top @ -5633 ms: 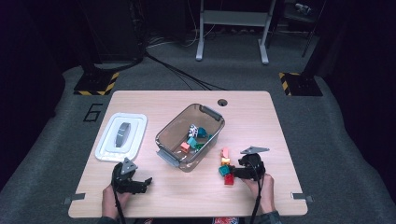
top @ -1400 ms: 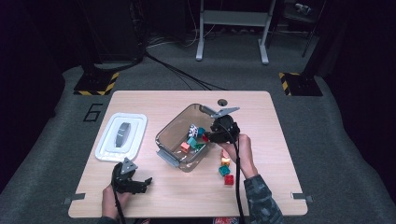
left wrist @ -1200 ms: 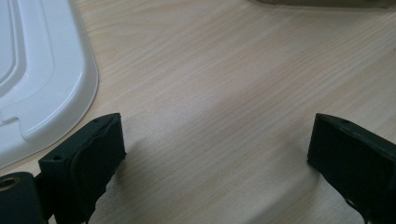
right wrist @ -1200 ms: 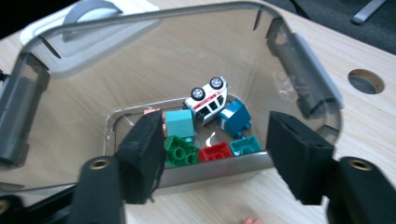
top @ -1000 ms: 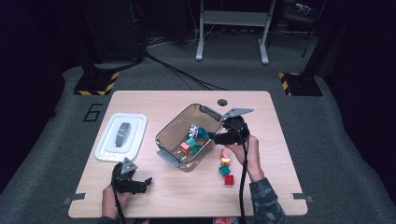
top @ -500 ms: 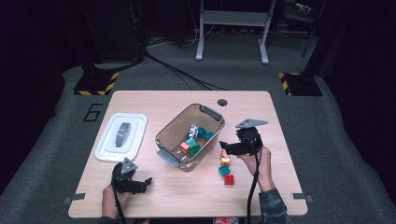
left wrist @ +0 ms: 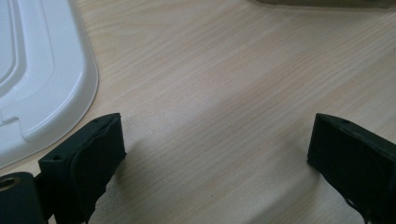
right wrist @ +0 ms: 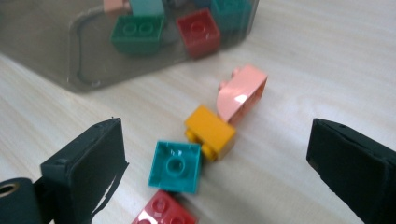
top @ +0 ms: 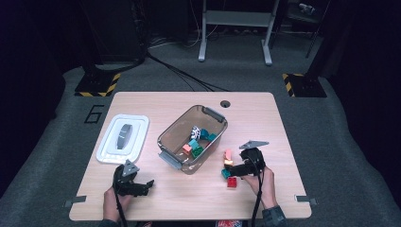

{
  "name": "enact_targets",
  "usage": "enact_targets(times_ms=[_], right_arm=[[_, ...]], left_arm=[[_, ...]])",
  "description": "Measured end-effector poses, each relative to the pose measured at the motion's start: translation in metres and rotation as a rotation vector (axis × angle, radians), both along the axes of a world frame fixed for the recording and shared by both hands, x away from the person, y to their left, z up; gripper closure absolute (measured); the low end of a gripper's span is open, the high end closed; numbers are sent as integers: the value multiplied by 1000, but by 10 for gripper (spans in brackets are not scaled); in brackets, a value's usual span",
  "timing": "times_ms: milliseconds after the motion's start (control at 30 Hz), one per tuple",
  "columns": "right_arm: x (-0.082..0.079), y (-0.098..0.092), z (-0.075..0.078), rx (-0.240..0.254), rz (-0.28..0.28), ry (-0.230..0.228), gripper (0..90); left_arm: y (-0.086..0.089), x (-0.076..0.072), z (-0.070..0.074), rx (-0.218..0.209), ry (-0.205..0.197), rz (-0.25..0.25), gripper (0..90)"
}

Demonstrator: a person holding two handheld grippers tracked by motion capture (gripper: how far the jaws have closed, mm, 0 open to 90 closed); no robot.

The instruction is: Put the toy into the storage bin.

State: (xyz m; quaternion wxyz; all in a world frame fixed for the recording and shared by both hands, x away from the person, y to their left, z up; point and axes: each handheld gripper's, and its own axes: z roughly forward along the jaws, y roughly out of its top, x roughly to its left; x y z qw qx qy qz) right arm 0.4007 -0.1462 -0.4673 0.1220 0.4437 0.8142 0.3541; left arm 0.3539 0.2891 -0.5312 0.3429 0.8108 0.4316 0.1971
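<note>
A clear plastic bin [top: 172,137] in the middle of the table holds several coloured bricks. Right of it lie loose bricks: pink [top: 228,154], orange [top: 228,163], teal [top: 225,173] and red [top: 232,182]. My right gripper [top: 230,171] hangs low just right of them, open; its jaws have just been opening and grip nothing. In the right gripper view the teal brick [right wrist: 176,166], orange brick [right wrist: 210,132] and pink brick [right wrist: 243,92] lie on the table ahead of the wide jaws of the right gripper [right wrist: 217,142]. My left gripper [top: 147,182] rests open at the front left, with bare wood between its jaws [left wrist: 215,140].
A white lid [top: 123,139] lies left of the bin, and its edge [left wrist: 42,70] is close to my left gripper. Through the bin wall [right wrist: 70,51] I see a green brick [right wrist: 137,29] and a red one [right wrist: 198,30]. The table [top: 293,142] has a cable hole [top: 225,103] at the back.
My right gripper has moved from above the bin toward the near right and sunk to the loose bricks. The left gripper has stayed put.
</note>
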Motion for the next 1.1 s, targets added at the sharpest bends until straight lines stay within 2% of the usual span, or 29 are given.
enact_targets(times_ms=[333, 367, 400, 500, 533, 567, 667, 800, 867, 1000, 1100], right_arm=[[-18, 6, -28, -29, -19, 58, 64], [-19, 7, -31, -40, -30, 47, 72], [-20, 9, -32, -46, -41, 59, 80], [-20, 10, -38, -77, -42, 58, 113], [-21, 10, -40, -95, -34, 65, 123], [-22, 10, -41, -91, -46, 78, 133], [-23, 6, -43, -110, -47, 78, 140], [-26, -3, -42, -107, -67, 88, 160], [-27, -7, -43, -108, -69, 75, 187], [-30, -10, -41, -98, -79, 78, 266], [-30, -12, -40, -111, -75, 71, 314]], left_arm=[[0, 0, 0, 3, -2, -1, 38], [0, 0, 0, 4, -2, -1, 38], [0, 0, 0, 6, -4, -1, 38], [0, 0, 0, 6, -3, -2, 38], [0, 0, 0, 6, -3, -1, 38], [0, 0, 0, 3, -2, -1, 38], [0, 0, 0, 6, -3, -1, 38], [0, 0, 0, 4, -3, -2, 38], [0, 0, 0, 4, -3, -2, 38], [0, 0, 0, 10, -5, -3, 38], [0, 0, 0, 9, -4, -3, 38]])
